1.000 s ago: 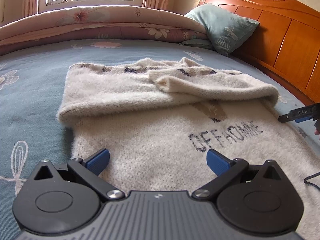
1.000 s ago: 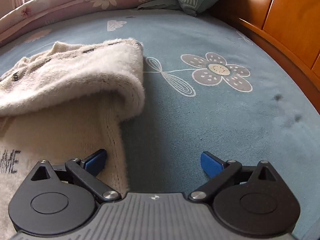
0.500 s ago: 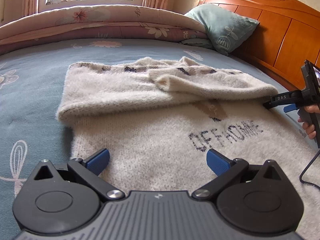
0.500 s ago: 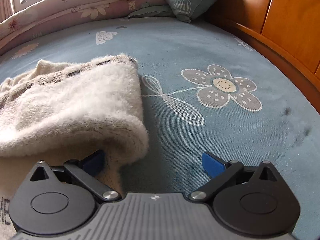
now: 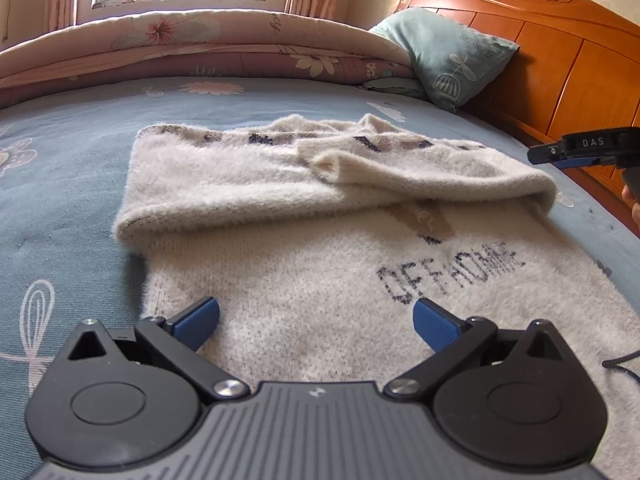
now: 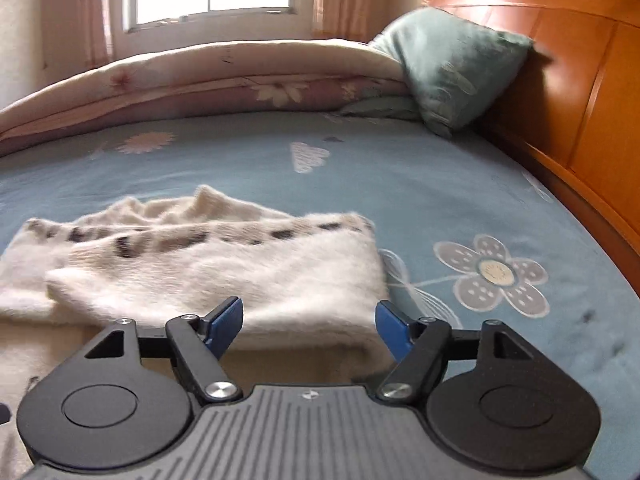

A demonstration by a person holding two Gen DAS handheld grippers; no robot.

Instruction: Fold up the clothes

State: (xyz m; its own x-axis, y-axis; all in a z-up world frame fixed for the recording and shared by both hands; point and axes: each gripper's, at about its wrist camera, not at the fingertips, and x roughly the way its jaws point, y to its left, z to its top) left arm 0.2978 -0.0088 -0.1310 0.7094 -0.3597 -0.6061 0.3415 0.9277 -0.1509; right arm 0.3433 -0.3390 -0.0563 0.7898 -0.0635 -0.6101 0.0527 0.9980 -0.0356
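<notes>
Left wrist view: left gripper (image 5: 316,316) hangs wide apart over the sweater (image 5: 344,240), nothing between its pads. The sweater's folded top lies ahead of it on the bed sheet (image 5: 60,168). Right gripper (image 6: 310,322) has just been closing, jaws half apart and empty, above the fold's right end.

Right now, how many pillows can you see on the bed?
1. The teal pillow leans against the wooden headboard, beside the folded quilt. Others may hide behind the quilt.
</notes>
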